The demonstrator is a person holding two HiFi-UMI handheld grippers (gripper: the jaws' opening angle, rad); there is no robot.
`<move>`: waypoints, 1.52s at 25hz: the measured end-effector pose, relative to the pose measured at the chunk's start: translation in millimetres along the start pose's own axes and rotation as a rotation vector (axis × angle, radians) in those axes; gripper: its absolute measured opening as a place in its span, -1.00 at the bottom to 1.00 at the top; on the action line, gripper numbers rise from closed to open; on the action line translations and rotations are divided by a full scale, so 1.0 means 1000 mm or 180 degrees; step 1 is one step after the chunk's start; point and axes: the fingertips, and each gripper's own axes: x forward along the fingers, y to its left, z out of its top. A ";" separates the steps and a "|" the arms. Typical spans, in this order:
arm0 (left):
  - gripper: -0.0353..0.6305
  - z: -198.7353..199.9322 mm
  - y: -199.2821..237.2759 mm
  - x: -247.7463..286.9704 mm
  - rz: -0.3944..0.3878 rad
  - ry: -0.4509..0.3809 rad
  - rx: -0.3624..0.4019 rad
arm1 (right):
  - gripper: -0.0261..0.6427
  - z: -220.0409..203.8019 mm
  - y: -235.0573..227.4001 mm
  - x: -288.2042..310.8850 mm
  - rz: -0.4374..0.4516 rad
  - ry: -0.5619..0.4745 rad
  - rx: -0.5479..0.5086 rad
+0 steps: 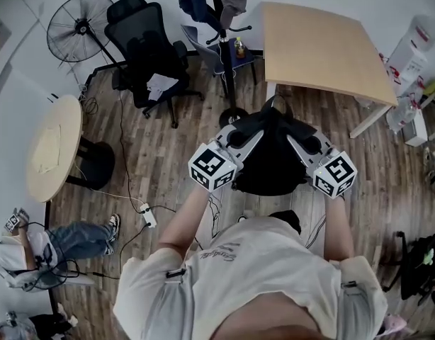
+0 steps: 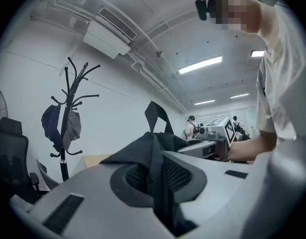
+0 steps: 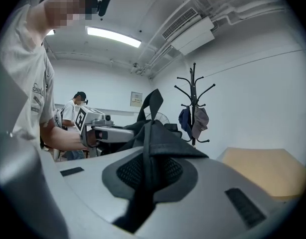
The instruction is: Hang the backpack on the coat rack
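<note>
I hold a black backpack point(image 1: 270, 163) up between both grippers, in front of the person's chest. My left gripper point(image 1: 240, 139) is shut on a fold of its fabric at the left side, and my right gripper point(image 1: 302, 140) is shut on a fold at the right. In the left gripper view the black cloth point(image 2: 150, 151) is pinched in the left gripper point(image 2: 158, 183), a strap loop standing above it. The right gripper point(image 3: 145, 178) clamps the cloth point(image 3: 153, 138) the same way. The black coat rack point(image 1: 221, 41) stands beyond the bag, a dark blue garment and a grey cap hanging on it.
A wooden table point(image 1: 317, 48) stands right of the rack, a black office chair point(image 1: 150, 55) and a floor fan point(image 1: 79, 23) to its left. A round table point(image 1: 54, 147) sits at the left. A person's legs point(image 1: 76, 239) and a power strip point(image 1: 148, 217) are on the floor.
</note>
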 end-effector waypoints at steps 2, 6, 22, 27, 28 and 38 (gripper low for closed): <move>-0.76 0.000 0.007 0.003 -0.0008 0.0001 -0.0005 | -0.83 -0.001 -0.005 0.005 -0.0028 -0.0011 0.0003; -0.76 0.001 0.028 0.016 -0.0006 0.0054 -0.0014 | -0.83 0.000 -0.024 0.022 -0.0022 -0.0025 0.0069; -0.76 0.011 0.132 0.116 0.0447 -0.0019 0.0102 | -0.83 0.005 -0.162 0.092 0.0544 -0.0133 -0.0129; -0.76 0.026 0.155 0.145 0.0584 -0.0106 0.0107 | -0.83 0.022 -0.201 0.104 0.0637 -0.0186 -0.0315; -0.76 0.030 0.160 0.150 0.0599 -0.0113 0.0110 | -0.83 0.025 -0.207 0.107 0.0638 -0.0200 -0.0343; -0.76 0.049 0.207 0.181 0.0685 -0.0094 0.0167 | -0.83 0.043 -0.253 0.141 0.0672 -0.0329 -0.0299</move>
